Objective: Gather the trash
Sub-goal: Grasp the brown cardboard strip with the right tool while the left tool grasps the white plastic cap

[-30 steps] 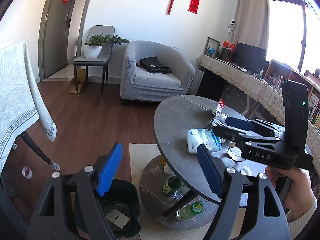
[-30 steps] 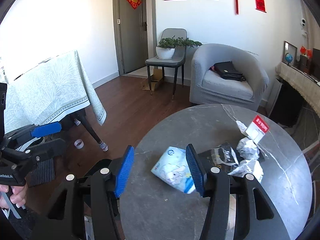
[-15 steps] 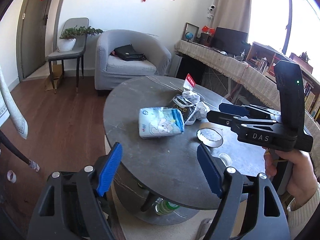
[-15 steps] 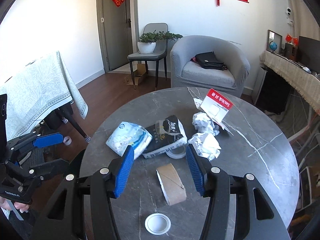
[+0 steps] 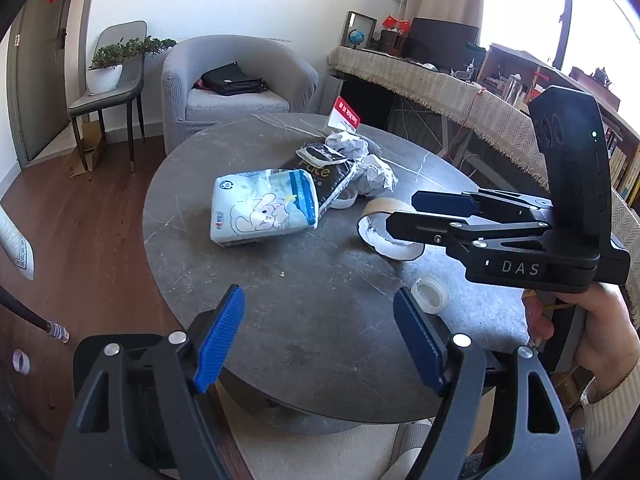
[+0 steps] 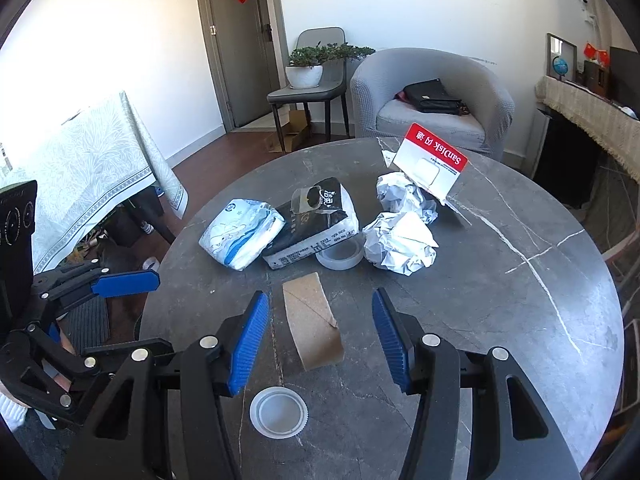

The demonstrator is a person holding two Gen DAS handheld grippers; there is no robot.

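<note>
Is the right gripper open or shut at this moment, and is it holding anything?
Open and empty. The right gripper has its blue pads wide apart, with the cardboard tape core lying on the table between them, untouched.

Ahead of my fingers I see a grey armchair (image 6: 432, 96) against the white wall (image 6: 384, 8); left of it, a chair with a potted plant (image 6: 312, 64), a grey door (image 6: 240, 40), and wood floor (image 5: 92, 216). Bright window (image 5: 520, 4) rightward.

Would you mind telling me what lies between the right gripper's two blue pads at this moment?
In the right wrist view, the brown cardboard tape roll stands on edge on the round table between the open right gripper pads, untouched; the white plastic lid lies nearer the camera.
</note>
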